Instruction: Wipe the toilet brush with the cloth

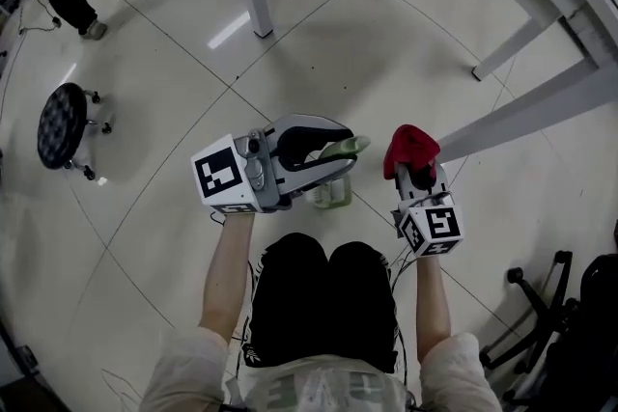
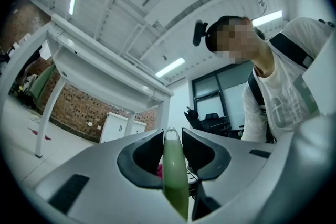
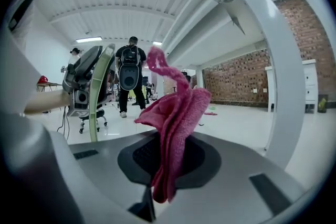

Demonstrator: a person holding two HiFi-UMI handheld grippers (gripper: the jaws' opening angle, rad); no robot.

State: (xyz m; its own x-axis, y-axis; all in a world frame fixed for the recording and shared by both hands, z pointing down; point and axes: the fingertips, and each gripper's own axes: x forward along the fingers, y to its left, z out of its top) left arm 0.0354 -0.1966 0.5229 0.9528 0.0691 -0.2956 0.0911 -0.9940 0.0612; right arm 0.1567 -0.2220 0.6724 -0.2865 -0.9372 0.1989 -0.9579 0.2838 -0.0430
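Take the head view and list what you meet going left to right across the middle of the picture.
stool → toilet brush → cloth → table leg

Toilet brush point(image 2: 174, 176): slim pale green plastic handle, rounded tip with a small hanging hole; clamped between the pads of the left tongs point(image 2: 172, 136), tip jutting just past them; in the head view the handle pointed across toward the cloth, held above the floor; a pale translucent green part showed below the tongs; bristles could not be made out.

Cloth point(image 3: 176, 123): deep pink-red terry, crumpled in loose folds; pinched in the right tongs point(image 3: 169, 157); most of it bunched above the pads, a short tail drooping below; near the brush handle, apart from it.
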